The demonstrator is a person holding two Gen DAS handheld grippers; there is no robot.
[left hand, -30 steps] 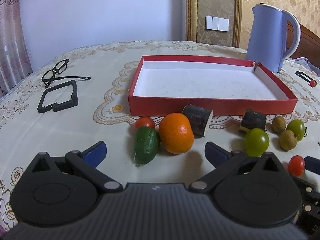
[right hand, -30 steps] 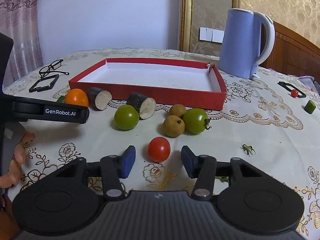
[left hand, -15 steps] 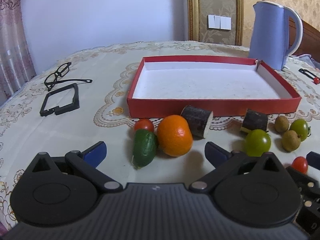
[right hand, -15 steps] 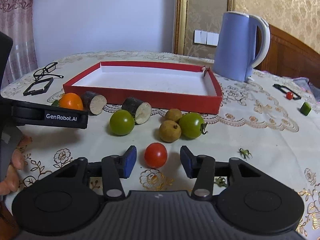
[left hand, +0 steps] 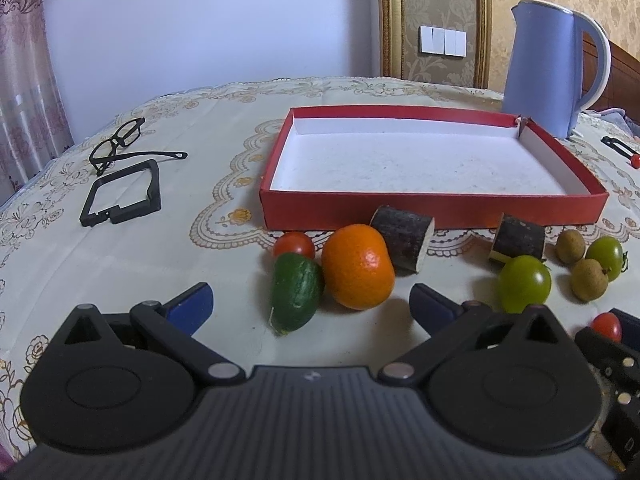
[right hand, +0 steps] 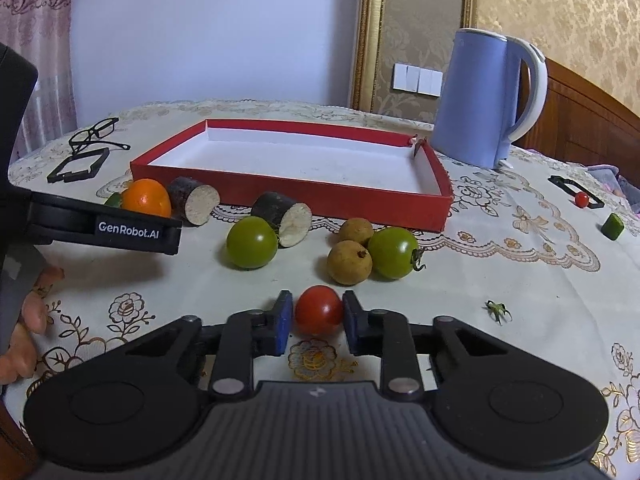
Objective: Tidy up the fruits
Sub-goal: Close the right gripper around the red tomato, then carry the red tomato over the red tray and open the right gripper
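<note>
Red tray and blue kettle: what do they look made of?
Red tray: likely cardboard, matte; thin folded walls, split far corner, white paper-like lining. Blue kettle: probably plastic, smooth with a slight sheen, with a white moulded handle.

Left tool [right hand: 100, 224] hides most of the cucumber [right hand: 113, 199] behind it.

Ahead of the right tongs [right hand: 316, 322], longans [right hand: 349, 262] and green tomatoes [right hand: 393, 253] crowd the way to the tray [right hand: 336, 198]; bare worktop [right hand: 500, 272] lies rightward. Cucumber [left hand: 297, 297] and orange [left hand: 358, 266] block the left tongs [left hand: 310, 306] ahead.
</note>
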